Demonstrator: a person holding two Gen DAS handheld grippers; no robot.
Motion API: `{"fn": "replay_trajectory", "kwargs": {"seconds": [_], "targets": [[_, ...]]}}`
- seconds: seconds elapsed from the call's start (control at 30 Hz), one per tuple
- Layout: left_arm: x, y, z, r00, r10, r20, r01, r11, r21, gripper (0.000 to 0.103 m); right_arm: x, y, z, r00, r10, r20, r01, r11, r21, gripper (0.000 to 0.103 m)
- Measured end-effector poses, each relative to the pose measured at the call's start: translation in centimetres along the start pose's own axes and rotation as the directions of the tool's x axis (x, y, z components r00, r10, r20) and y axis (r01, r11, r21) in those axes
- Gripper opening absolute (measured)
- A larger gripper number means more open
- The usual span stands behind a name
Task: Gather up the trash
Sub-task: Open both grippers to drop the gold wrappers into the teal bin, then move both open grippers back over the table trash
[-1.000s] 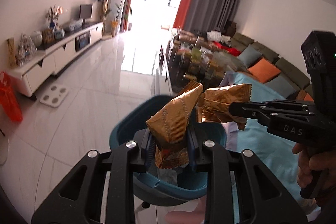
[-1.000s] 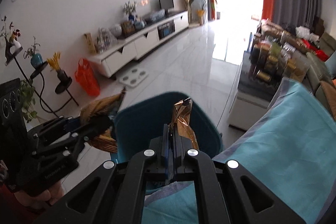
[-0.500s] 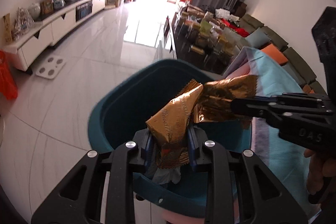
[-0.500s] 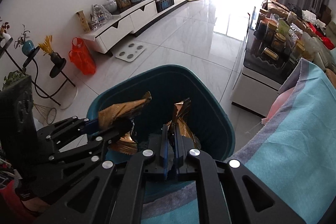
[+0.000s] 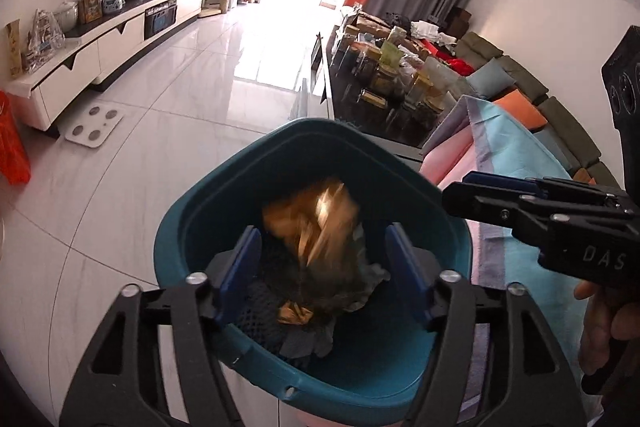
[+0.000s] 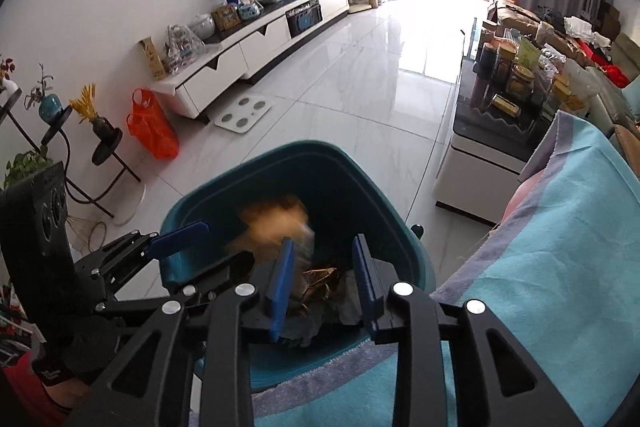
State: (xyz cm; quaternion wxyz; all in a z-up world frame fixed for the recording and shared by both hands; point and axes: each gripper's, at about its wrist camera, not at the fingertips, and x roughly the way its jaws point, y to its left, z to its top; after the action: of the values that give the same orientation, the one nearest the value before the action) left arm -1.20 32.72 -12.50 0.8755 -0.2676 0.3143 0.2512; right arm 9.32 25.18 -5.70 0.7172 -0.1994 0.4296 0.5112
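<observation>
**Ana:** Left gripper (image 5: 322, 269) first, from its own camera: the jaws have just been opening and now stand wide, right over the bin (image 5: 192, 227). Nothing sits between the pads. A gold wrapper (image 5: 316, 223), blurred, is falling inside the bin above the trash already there.

**Ben:** Good drop, I'd say: release above the bin's middle, so nothing catches the rim.

**Ana:** Right camera next. The right gripper (image 6: 323, 283) is over the bin's near edge, jaws partly apart and just opening too, pads clear of everything. A second wrapper (image 6: 276, 219) blurs past inside the bin.

**Ben:** Both empty, then. Hold steady until the wrappers settle.
</observation>
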Motion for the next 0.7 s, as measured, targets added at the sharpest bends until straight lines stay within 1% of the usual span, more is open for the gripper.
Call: {"fn": "replay_trajectory", "kwargs": {"seconds": [0.07,0.13,0.17,0.2,0.23,0.27,0.3,0.33,0.4,0.53,0.57,0.6,0.63,0.7], "targets": [[-0.3,-0.4,0.3,1.000,0.002,0.014,-0.002,1.000,0.002,0.073,-0.6,-0.3,0.1,1.000,0.000,0.019,0.000,1.000,0.005,0.033],[-1.0,-0.6,0.6,0.999,0.004,0.033,-0.004,1.000,0.005,0.081,-1.3,-0.6,0.1,0.999,0.005,0.037,-0.005,1.000,0.013,0.037],[-1.4,-0.5,0.6,0.999,0.005,0.041,-0.005,1.000,0.008,0.082,-1.7,-0.8,0.1,0.999,0.003,0.049,-0.004,1.000,0.019,0.037],[-1.8,-0.7,0.8,0.999,0.006,0.051,-0.007,1.000,0.012,0.085,-2.2,-0.9,0.1,0.998,0.005,0.061,-0.007,1.000,0.024,0.038],[-2.4,-0.9,1.0,0.998,0.011,0.068,-0.012,1.000,0.013,0.093,-2.5,-1.0,0.0,0.998,0.008,0.069,-0.010,1.000,0.026,0.039],[-3.0,-1.0,1.1,0.996,0.016,0.084,-0.017,1.000,0.011,0.097,-3.0,-1.1,0.0,0.997,0.005,0.082,-0.008,1.000,0.029,0.045],[-3.6,-1.0,1.1,0.995,0.017,0.101,-0.018,1.000,0.010,0.097,-3.5,-1.1,-0.1,0.995,-0.001,0.101,-0.002,1.000,0.030,0.049],[-4.2,-0.9,1.2,0.994,0.018,0.111,-0.020,1.000,0.012,0.098,-3.9,-1.2,-0.1,0.994,-0.001,0.114,-0.002,1.000,0.030,0.050],[-5.5,-0.9,1.4,0.990,0.029,0.140,-0.032,0.999,0.016,0.098,-5.0,-1.2,-0.3,0.989,-0.011,0.147,0.006,0.999,0.038,0.060],[-8.4,-0.1,1.7,0.981,0.066,0.183,-0.065,0.998,-0.015,0.098,-6.6,-1.2,-0.7,0.978,-0.034,0.206,0.025,0.999,0.045,0.070],[-9.0,0.2,1.7,0.978,0.080,0.195,-0.076,0.997,-0.026,0.098,-7.0,-1.0,-0.9,0.974,-0.033,0.223,0.024,0.999,0.045,0.077],[-9.7,0.4,1.7,0.974,0.094,0.207,-0.089,0.995,-0.034,0.098,-7.4,-0.9,-1.1,0.970,-0.034,0.239,0.024,0.999,0.046,0.081],[-10.4,0.7,1.7,0.970,0.107,0.219,-0.099,0.994,-0.046,0.098,-7.9,-0.7,-1.3,0.967,-0.033,0.253,0.022,0.999,0.044,0.081],[-11.8,1.5,1.7,0.965,0.118,0.236,-0.104,0.992,-0.071,0.098,-8.5,-0.6,-1.7,0.963,-0.031,0.268,0.020,0.999,0.045,0.086]]}}
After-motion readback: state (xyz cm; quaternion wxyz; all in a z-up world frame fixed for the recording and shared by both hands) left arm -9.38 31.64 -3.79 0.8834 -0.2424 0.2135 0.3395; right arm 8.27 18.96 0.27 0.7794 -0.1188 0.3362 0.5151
